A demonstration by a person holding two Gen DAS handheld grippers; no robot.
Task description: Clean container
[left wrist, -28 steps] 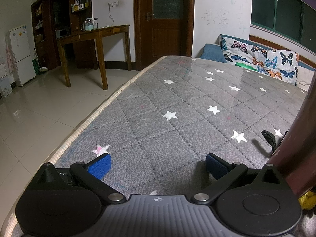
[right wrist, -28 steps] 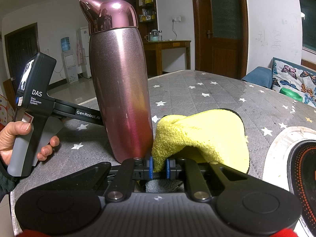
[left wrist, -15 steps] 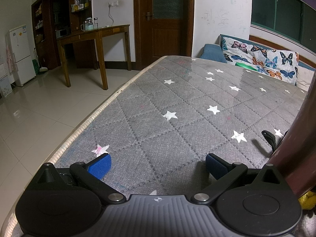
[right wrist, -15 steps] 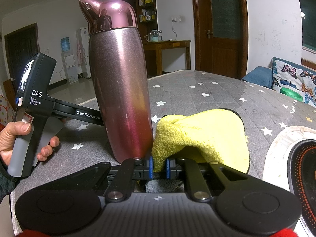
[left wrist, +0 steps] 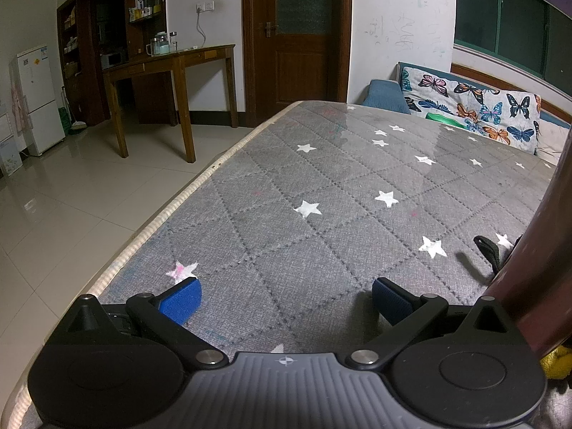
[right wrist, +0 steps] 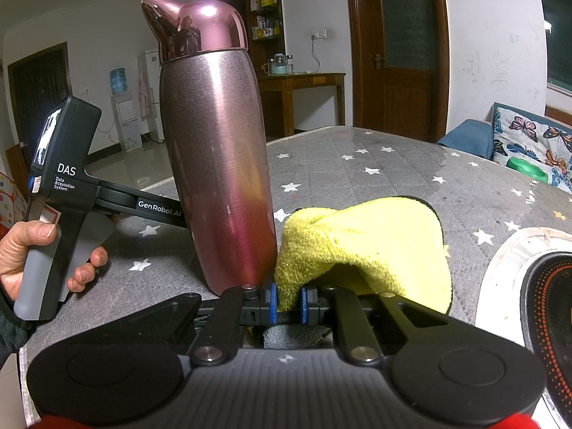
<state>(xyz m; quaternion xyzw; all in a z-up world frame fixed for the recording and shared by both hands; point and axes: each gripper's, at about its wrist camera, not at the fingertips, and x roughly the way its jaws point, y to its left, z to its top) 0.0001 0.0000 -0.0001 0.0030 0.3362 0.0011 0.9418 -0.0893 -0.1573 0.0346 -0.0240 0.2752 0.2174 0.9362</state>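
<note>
A tall pink metal flask [right wrist: 218, 164] with a shiny spouted lid stands upright on the grey star-patterned mat [right wrist: 393, 175]. My right gripper [right wrist: 288, 302] is shut on a yellow cloth [right wrist: 361, 243], which lies bunched just right of the flask's base and touches it. In the left wrist view my left gripper [left wrist: 284, 298] is open and empty, low over the mat [left wrist: 321, 214], with the flask's side [left wrist: 532, 250] at its right edge. A sliver of the yellow cloth [left wrist: 556, 361] shows there. The left gripper's body [right wrist: 71, 193] is behind the flask in the right wrist view.
A round induction cooker [right wrist: 547, 293] sits at the right edge. The mat's left edge [left wrist: 161, 221] drops to the tiled floor. A black strap [left wrist: 488, 250] lies by the flask. A butterfly cushion [left wrist: 475, 114] and green object [left wrist: 443, 119] lie at the far end.
</note>
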